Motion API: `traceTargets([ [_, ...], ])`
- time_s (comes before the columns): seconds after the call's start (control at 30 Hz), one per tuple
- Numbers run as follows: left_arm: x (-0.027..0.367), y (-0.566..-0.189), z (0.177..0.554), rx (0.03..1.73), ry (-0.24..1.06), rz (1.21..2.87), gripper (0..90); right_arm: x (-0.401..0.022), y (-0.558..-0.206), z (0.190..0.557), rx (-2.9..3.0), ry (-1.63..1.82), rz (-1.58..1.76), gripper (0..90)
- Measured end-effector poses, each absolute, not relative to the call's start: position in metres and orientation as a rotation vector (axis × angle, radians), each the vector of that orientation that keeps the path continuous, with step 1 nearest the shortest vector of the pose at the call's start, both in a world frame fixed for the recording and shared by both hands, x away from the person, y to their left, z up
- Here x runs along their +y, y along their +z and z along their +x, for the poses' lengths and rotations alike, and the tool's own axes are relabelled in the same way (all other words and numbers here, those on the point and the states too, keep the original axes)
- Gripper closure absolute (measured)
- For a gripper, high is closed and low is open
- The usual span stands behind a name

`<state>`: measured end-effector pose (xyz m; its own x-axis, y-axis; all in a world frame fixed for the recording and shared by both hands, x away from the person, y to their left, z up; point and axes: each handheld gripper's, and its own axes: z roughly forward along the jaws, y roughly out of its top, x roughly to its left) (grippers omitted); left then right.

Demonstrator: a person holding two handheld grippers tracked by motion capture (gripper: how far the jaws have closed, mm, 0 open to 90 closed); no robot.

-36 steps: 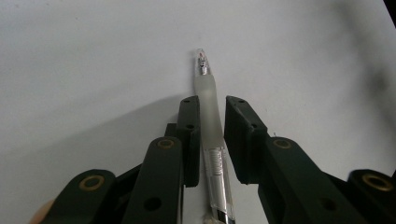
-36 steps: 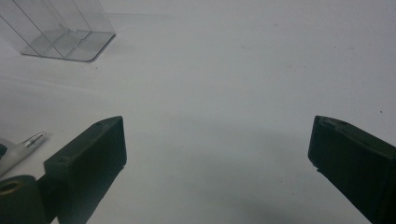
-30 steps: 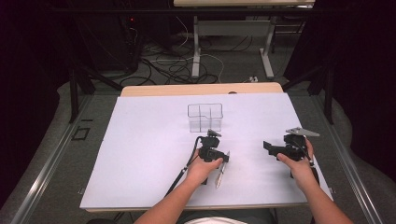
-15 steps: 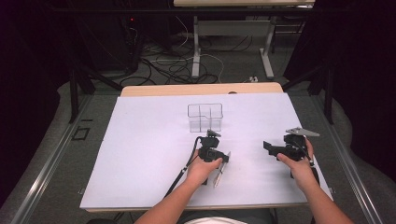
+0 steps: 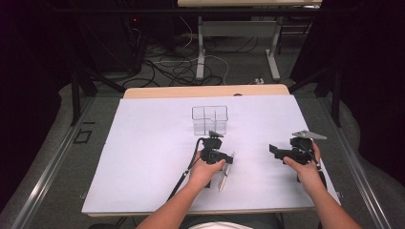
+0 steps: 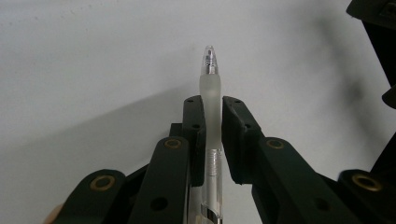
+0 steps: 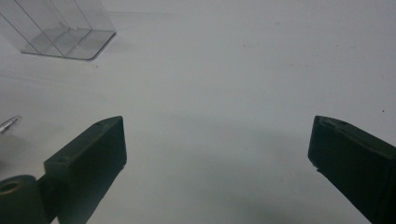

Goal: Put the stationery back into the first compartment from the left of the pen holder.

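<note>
A clear pen [image 6: 209, 88] with a frosted grip is clamped between the black jaws of my left gripper [image 6: 212, 105], its tip sticking out past them over the white table. From above, the pen [image 5: 225, 171] lies slanted beside the left hand, close to the sheet, with the left gripper [image 5: 223, 161] shut on it. My right gripper [image 5: 276, 151] hovers at the right with its jaws wide open and nothing between them [image 7: 217, 144]. A clear divided container [image 5: 210, 119] stands upright just beyond the left gripper, and also appears in the right gripper view [image 7: 60, 28].
A white sheet [image 5: 143, 157] covers the table, with a strip of wood [image 5: 205, 90] along its far edge. Cables and desk legs lie on the floor behind. The pen's tip [image 7: 9, 123] shows at the left edge of the right gripper view.
</note>
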<state>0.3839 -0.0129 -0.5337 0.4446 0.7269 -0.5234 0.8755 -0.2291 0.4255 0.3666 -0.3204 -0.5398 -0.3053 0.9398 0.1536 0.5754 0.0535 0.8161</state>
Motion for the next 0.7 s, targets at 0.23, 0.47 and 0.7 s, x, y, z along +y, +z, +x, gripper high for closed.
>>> traceTargets([
  [0.23, -0.01, -0.527, 0.383, 1.335, -0.289, 1.999, 80.4, -0.321, -0.54, 0.367, 1.917, 1.153, 1.514, 4.1],
  [0.47, -0.007, -0.518, 0.382, 1.33, -0.28, 1.987, 80.4, -0.321, -0.54, 0.367, 1.918, 1.152, 1.514, 4.1],
  [0.7, -0.002, -0.509, 0.384, 1.29, -0.244, 1.992, 80.4, -0.32, -0.54, 0.367, 1.917, 1.153, 1.515, 4.1],
])
